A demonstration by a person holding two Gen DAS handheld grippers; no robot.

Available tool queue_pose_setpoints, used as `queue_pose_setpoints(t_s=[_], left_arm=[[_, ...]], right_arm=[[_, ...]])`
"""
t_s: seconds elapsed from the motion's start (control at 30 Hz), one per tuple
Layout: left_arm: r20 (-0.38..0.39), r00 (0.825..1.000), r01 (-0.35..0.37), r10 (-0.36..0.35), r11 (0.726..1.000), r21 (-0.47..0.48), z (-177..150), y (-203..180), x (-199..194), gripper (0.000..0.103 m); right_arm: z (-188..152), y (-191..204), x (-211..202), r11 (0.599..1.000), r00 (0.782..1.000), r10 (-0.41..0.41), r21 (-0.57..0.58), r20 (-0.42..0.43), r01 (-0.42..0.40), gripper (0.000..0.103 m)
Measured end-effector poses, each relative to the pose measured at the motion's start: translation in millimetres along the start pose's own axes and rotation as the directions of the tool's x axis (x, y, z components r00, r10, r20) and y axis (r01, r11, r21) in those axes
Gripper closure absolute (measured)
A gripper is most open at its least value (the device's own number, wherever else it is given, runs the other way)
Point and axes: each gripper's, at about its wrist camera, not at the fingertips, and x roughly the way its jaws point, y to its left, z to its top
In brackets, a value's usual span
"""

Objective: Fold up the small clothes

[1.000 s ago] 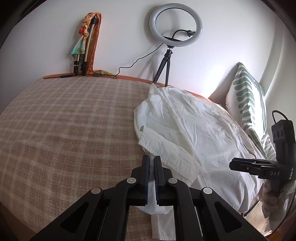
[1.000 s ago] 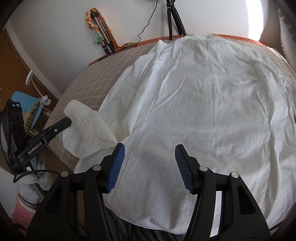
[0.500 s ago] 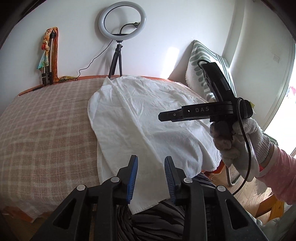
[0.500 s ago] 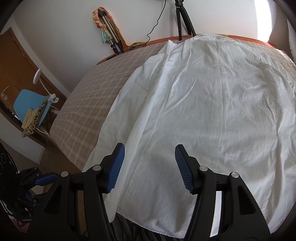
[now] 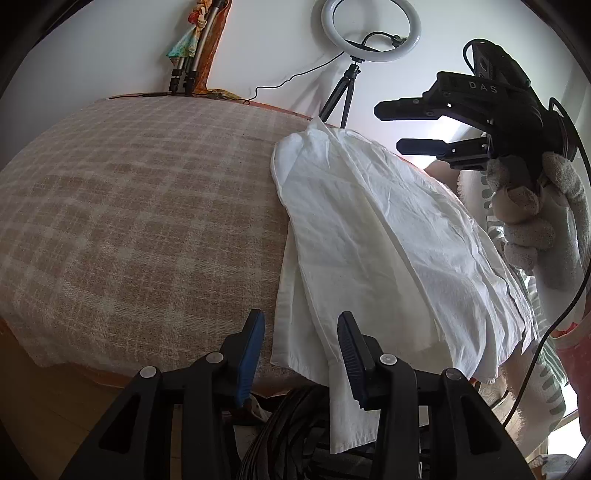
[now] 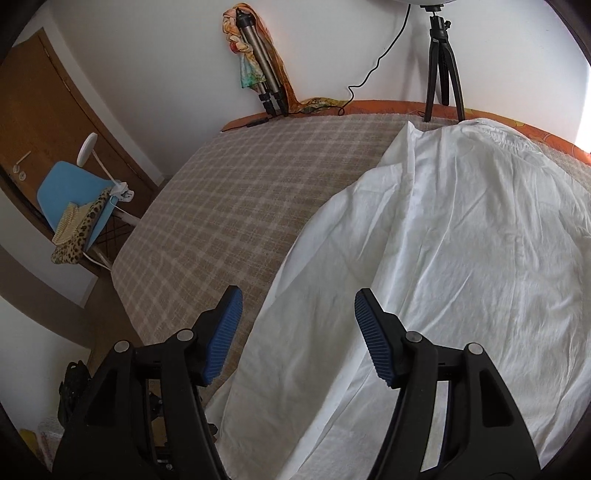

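A white shirt (image 5: pixel 369 229) lies spread on the plaid bed cover (image 5: pixel 147 203), its hem hanging over the near edge. My left gripper (image 5: pixel 301 350) hovers low at that hem with its jaws opening; cloth shows between the blue pads (image 5: pixel 255 354) but they do not press on it. In the left wrist view a gloved hand (image 5: pixel 528 221) holds my right gripper (image 5: pixel 413 129) above the shirt's far side. In the right wrist view the right gripper (image 6: pixel 299 332), jaws opening and empty, hangs over the left edge of the shirt (image 6: pixel 461 258).
A ring light on a tripod (image 5: pixel 370 27) and a folded tripod with a scarf (image 5: pixel 188 55) stand at the wall behind the bed. A blue chair (image 6: pixel 74 188) with spotted cloth stands left of the bed. A striped pillow (image 5: pixel 554 398) lies right; dark cables (image 5: pixel 295 424) lie below the bed edge.
The left gripper let go of the white sleeve, opened and dropped to the shirt's hem. The right gripper rose and shifted toward the shirt's left edge, opening a little wider.
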Motion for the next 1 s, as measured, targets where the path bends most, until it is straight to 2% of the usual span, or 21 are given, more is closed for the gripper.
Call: queue_pose_setpoints(t_s=[0.07, 0.2, 0.23, 0.37, 0.7, 0.87, 0.93, 1.0], left_arm=[[-0.003, 1.0, 0.011, -0.012, 1.0, -0.008, -1, -1, 4, 0.064], [0.001, 1.0, 0.007, -0.007, 1.0, -0.015, -3, -2, 10, 0.078], [0.002, 1.0, 0.014, -0.014, 1.0, -0.023, -3, -1, 11, 0.085], [0.005, 0.998, 0.057, -0.057, 0.997, -0.055, -4, 2, 11, 0.101], [0.057, 0.983, 0.179, -0.175, 0.982, -0.062, 4, -11, -15, 0.103], [0.057, 0.979, 0.2, -0.198, 0.979, -0.03, 7, -27, -20, 0.103], [0.051, 0.978, 0.202, -0.201, 0.979, -0.014, 9, -34, -20, 0.103], [0.045, 0.979, 0.198, -0.198, 0.98, 0.005, 13, -39, -16, 0.103]], right_arm=[[11, 5, 19, 1.0, 0.999, -0.019, -0.015, -0.037, 0.018, 0.037], [25, 5, 62, 0.999, 0.993, -0.029, 0.017, -0.117, 0.031, 0.037], [28, 4, 72, 0.999, 0.99, -0.035, 0.031, -0.138, 0.04, 0.037], [39, 6, 108, 0.992, 0.975, -0.106, 0.041, -0.196, 0.116, 0.037], [66, 24, 155, 0.975, 0.927, -0.221, -0.06, -0.303, 0.213, 0.037], [67, 18, 165, 0.963, 0.904, -0.27, -0.085, -0.332, 0.257, 0.037], [65, 13, 164, 0.959, 0.901, -0.285, -0.093, -0.327, 0.269, 0.042], [63, 8, 159, 0.954, 0.901, -0.301, -0.098, -0.313, 0.284, 0.064]])
